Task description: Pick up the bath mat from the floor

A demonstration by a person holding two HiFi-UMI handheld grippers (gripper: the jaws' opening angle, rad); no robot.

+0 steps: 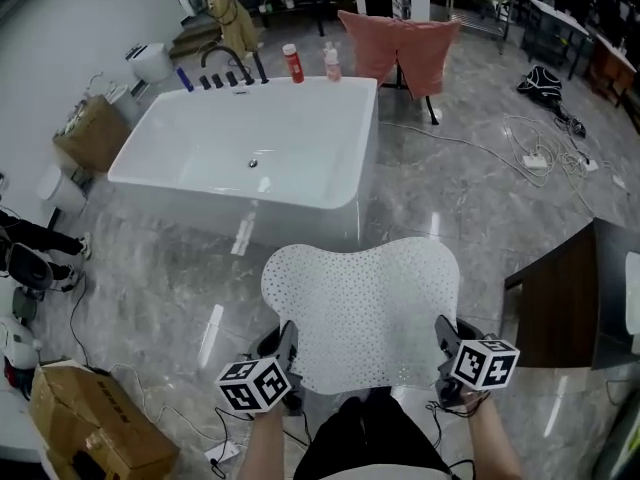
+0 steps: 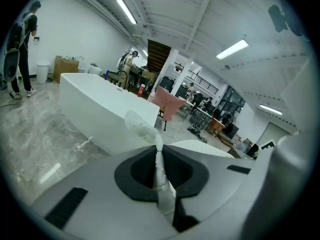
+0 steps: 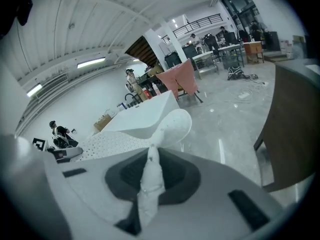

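— White rubber, full of small holes: that's the bath mat [image 1: 360, 308], and I have it by its near edge, one corner in each hand. My left gripper [image 1: 288, 336] is pinched tight on the left corner and my right gripper [image 1: 445, 334] on the right one. In both gripper views a thin fold of mat runs straight through the closed jaws.

— So where does it sit? On the floor [image 1: 480, 208]?

— No, as far as I can judge. It spreads out ahead of me in the air, its far lobes pointing toward the bathtub [image 1: 250, 148], and it looks clear of the ground. I'd call the pick-up itself the step in hand, and nearly finished.

— What does the next move ask of you?

— Mostly steadiness. Both hands should travel level and together, so the sheet neither stretches nor sags between them. I only have it by the hem, and the stuff looks floppy, so a jerk could tug a corner loose. I'd also mind the far edge, which may droop and brush the bathtub.
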